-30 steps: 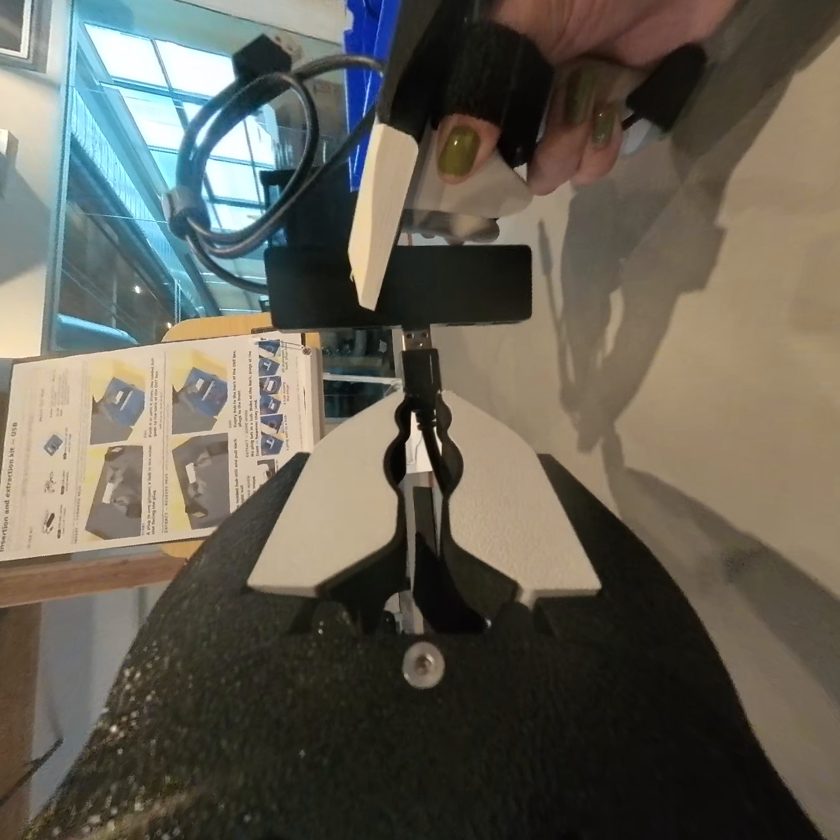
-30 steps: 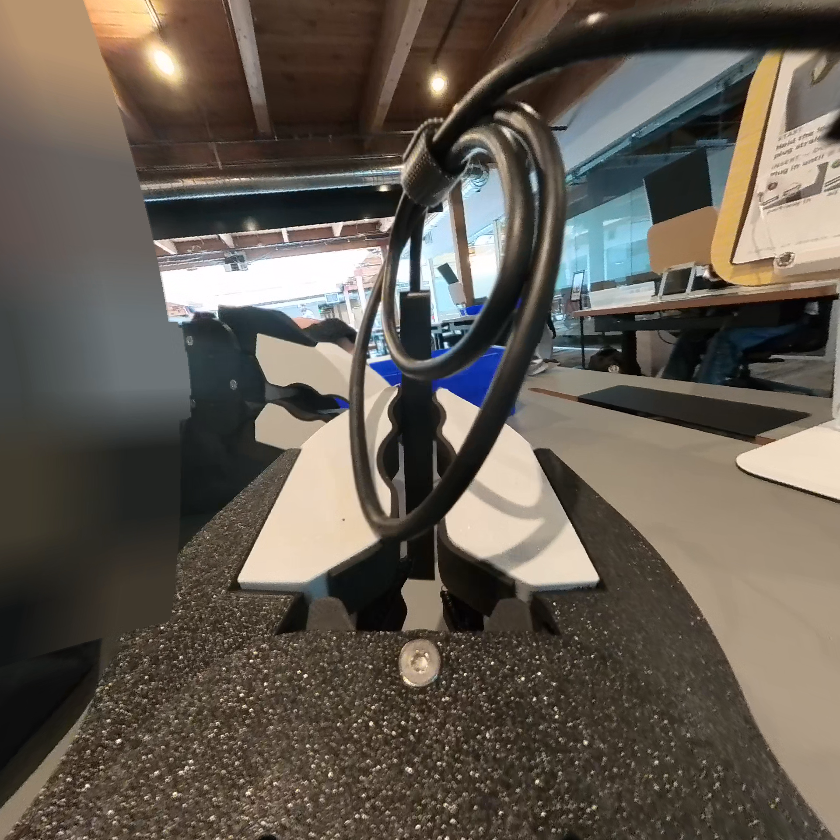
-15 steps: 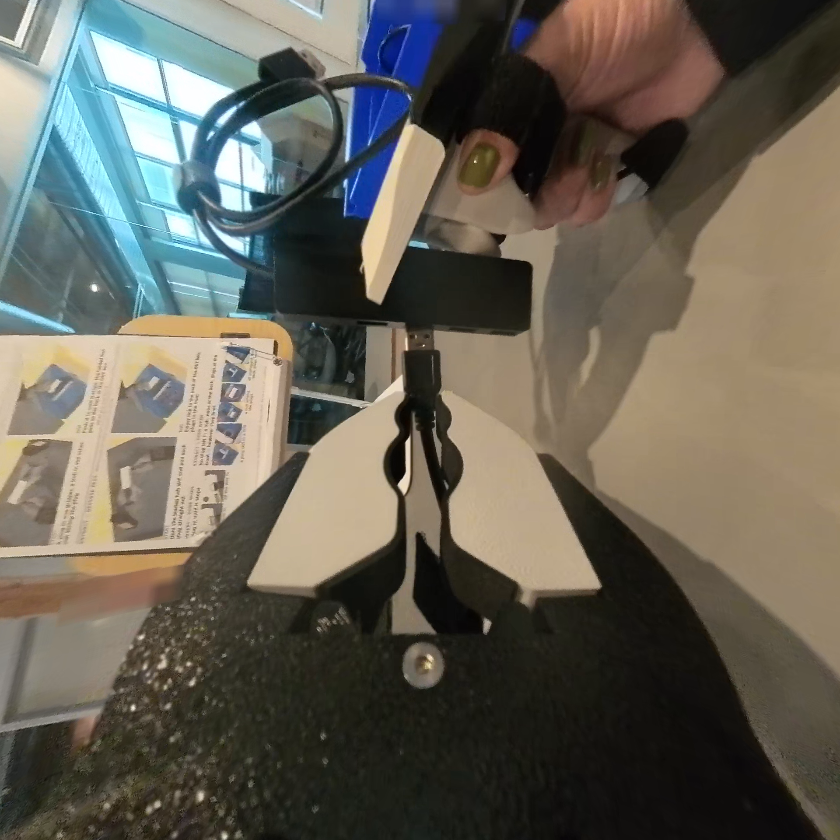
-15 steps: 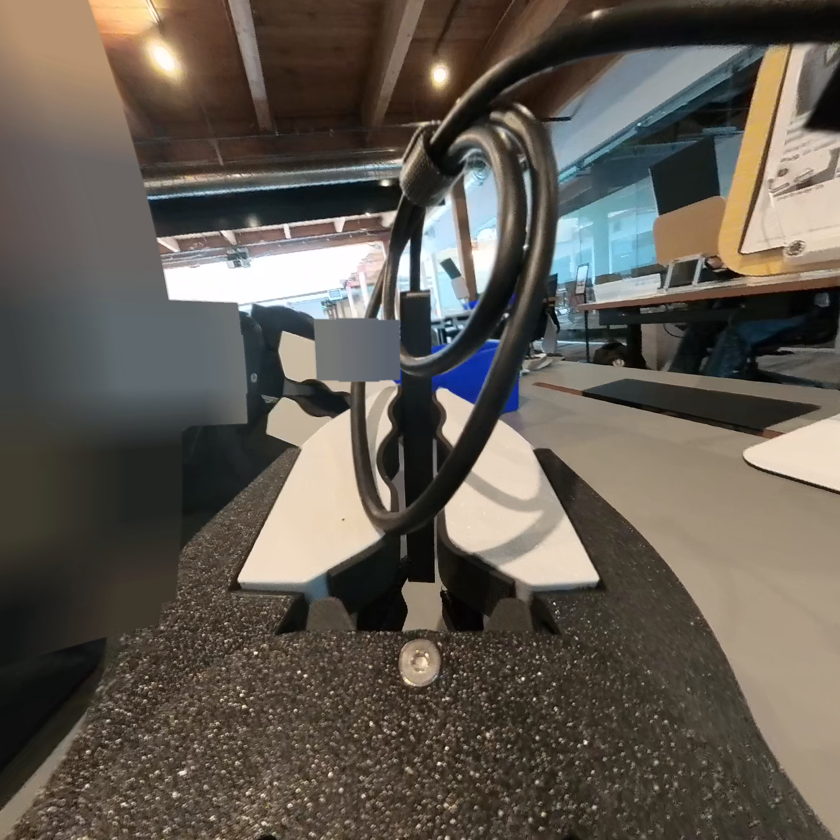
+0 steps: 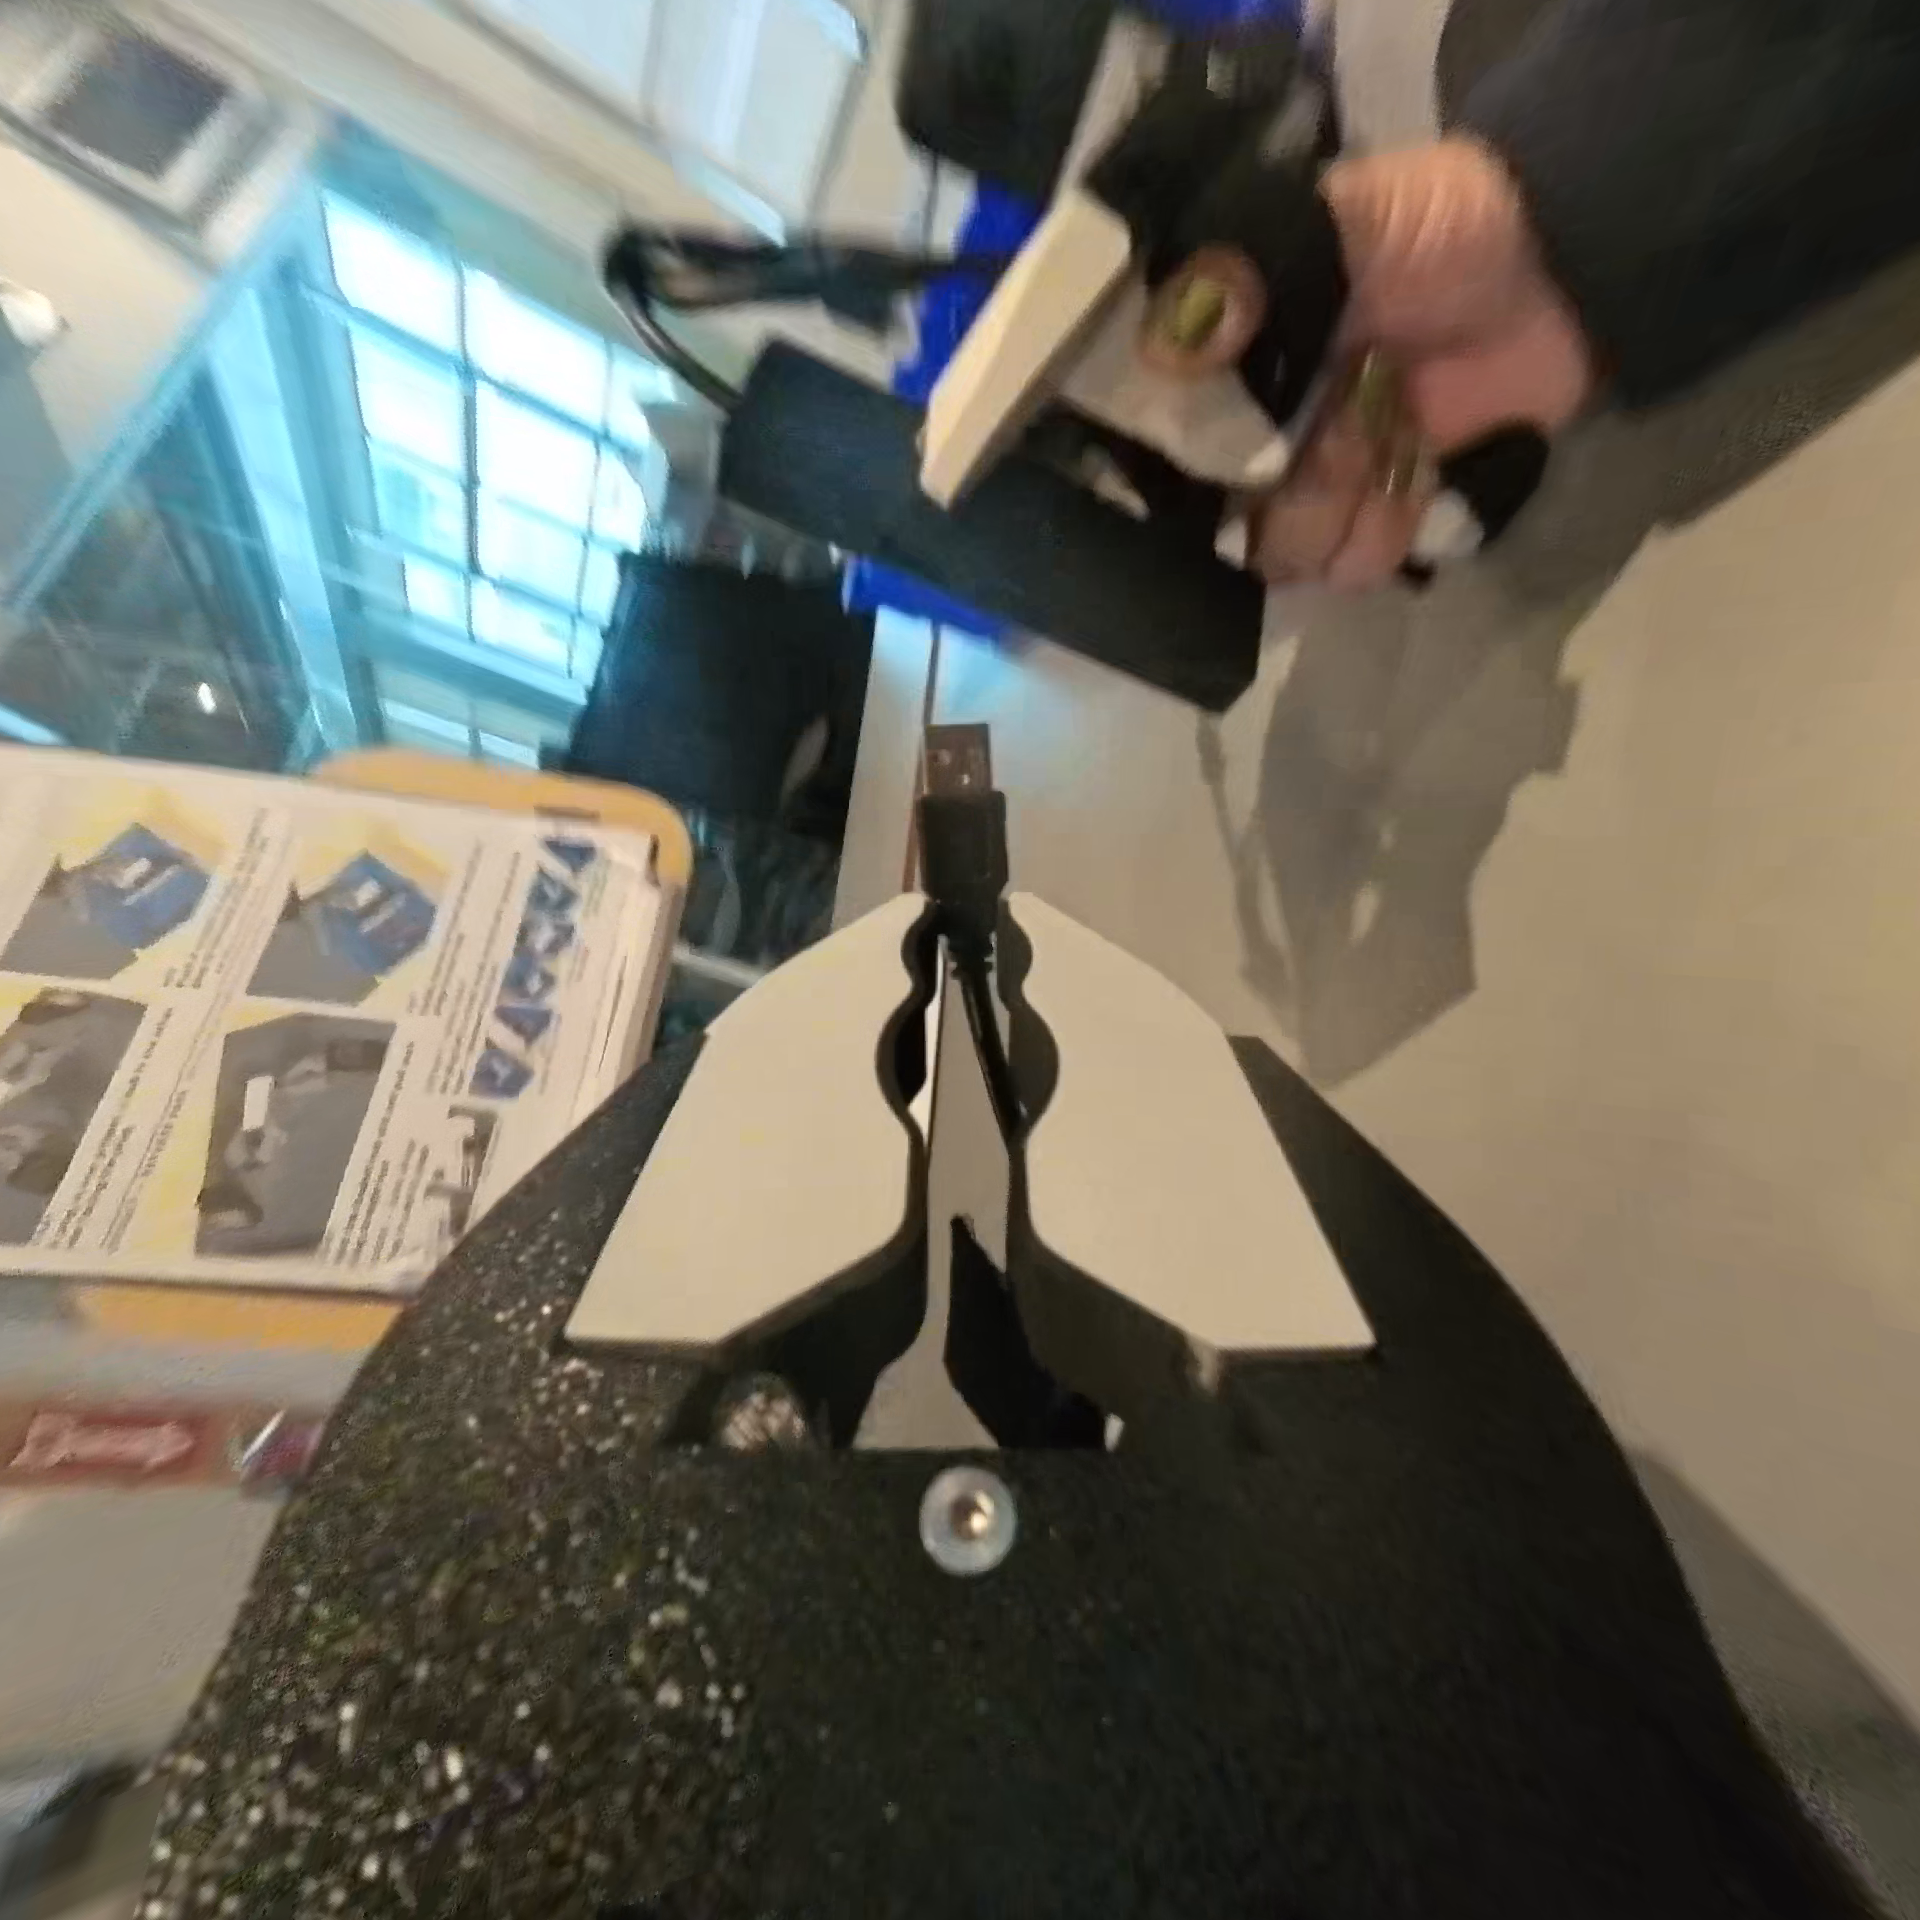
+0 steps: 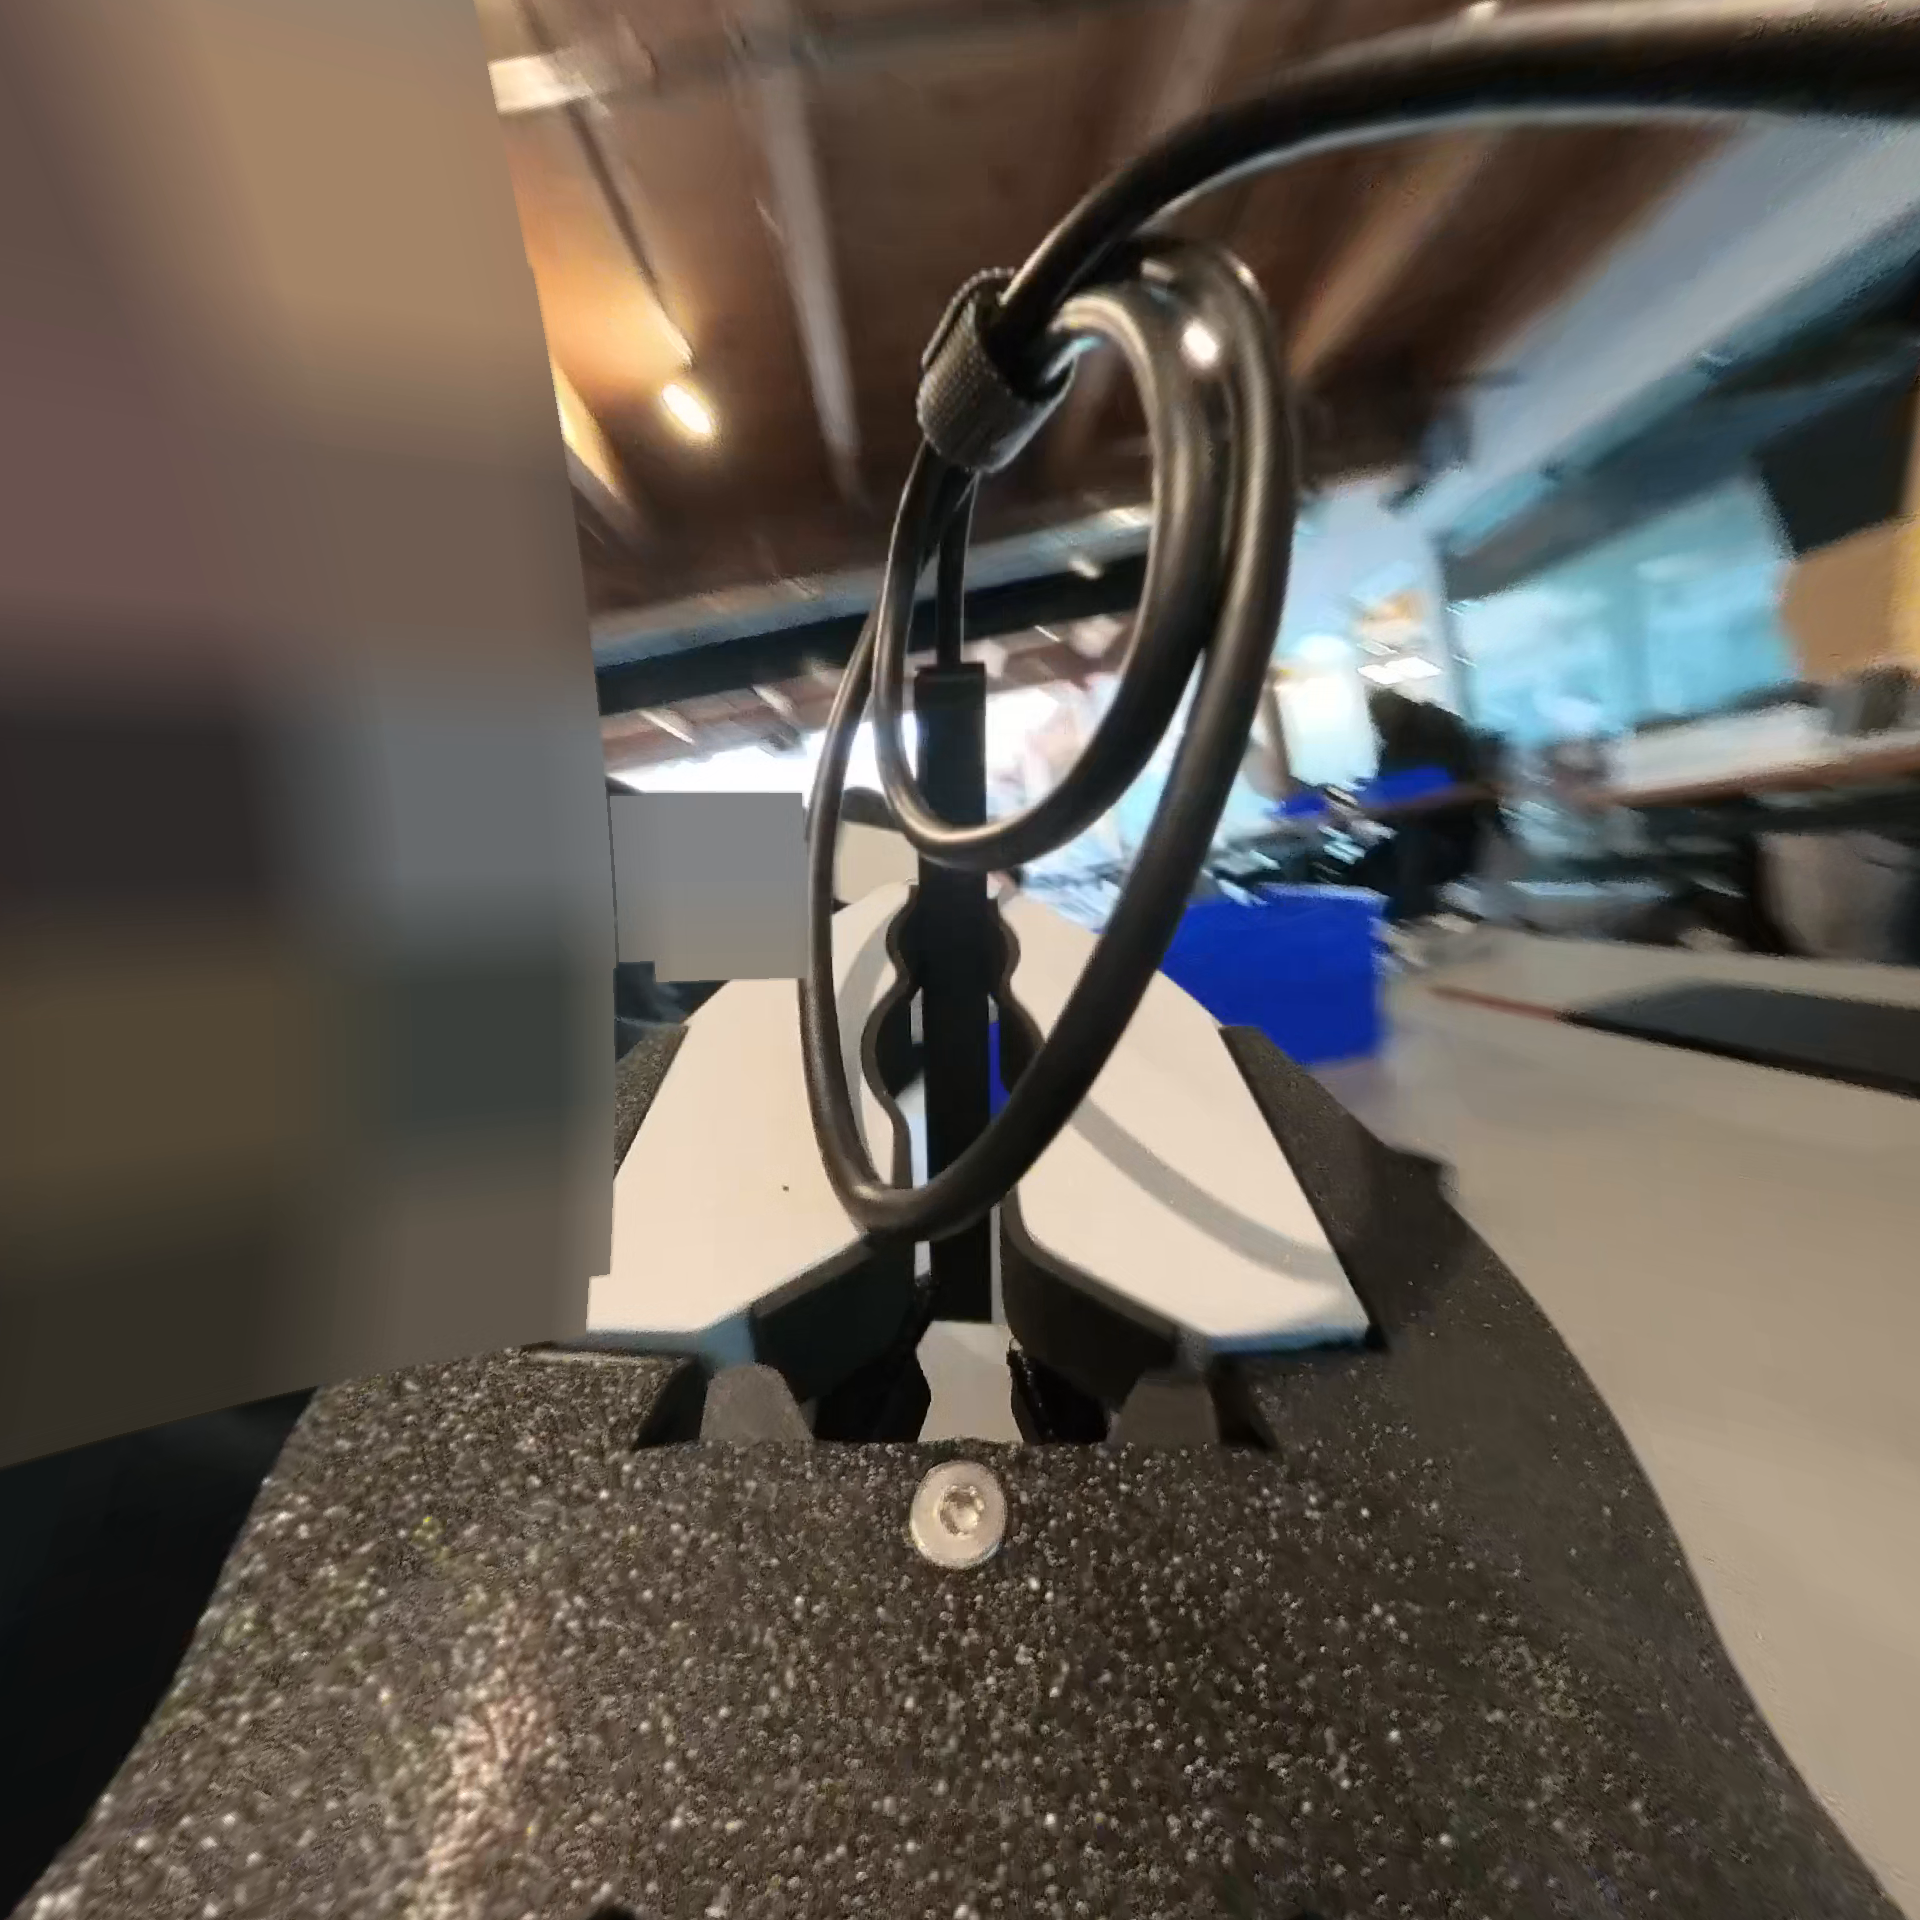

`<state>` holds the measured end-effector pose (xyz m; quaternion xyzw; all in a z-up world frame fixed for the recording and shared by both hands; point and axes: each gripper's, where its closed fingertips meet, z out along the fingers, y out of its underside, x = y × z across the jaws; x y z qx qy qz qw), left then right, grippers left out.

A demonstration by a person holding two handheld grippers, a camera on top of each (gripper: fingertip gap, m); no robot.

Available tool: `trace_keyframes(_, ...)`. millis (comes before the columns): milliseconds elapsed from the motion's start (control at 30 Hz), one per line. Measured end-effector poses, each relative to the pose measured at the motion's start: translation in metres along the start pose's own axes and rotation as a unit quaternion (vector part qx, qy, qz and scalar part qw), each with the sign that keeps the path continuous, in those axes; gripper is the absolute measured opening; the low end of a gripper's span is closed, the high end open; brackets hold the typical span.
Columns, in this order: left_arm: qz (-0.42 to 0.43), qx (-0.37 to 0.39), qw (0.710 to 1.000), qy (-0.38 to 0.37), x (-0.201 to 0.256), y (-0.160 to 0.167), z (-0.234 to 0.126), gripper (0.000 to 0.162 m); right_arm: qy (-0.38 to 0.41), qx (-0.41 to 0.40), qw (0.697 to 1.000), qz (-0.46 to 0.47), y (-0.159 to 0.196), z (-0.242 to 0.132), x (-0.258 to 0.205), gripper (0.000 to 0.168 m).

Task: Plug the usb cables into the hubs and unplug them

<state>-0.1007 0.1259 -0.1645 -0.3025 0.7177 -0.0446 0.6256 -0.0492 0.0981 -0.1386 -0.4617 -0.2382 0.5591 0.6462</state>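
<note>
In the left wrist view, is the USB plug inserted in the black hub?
No: the USB plug, held by the left gripper, has its metal tip bare, with a clear gap to the black hub.

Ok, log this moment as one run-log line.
left gripper: shut on USB plug | plug: out of hub, apart | right gripper: shut on hub | phase: unplugged

usb plug (image 5: 961,821): bright metal tip, matt black plastic shell. hub (image 5: 997,540): matt black. coiled cable (image 6: 1049,748): smooth, glossy black; ribbed tie (image 6: 961,379). gripper fingers (image 5: 1174,1122): matt pale plastic. gripper body (image 5: 935,1662): rough, speckled black. instruction sheet (image 5: 312,1018): printed paper.
</note>
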Motion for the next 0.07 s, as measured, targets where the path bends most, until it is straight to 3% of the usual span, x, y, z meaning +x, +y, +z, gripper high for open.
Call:
trace_keyframes(33,-0.009,0.041,0.999,-0.010,-0.0029,-0.0085,-0.0039,0.010,-0.018,0.011,1.000,0.010,-0.0026,-0.0002,-0.0040,0.011)
trace_keyframes(67,-0.018,0.075,0.997,-0.019,-0.0057,-0.0148,-0.0080,0.010,-0.033,0.018,0.999,0.020,-0.0040,0.0001,-0.0077,0.011)
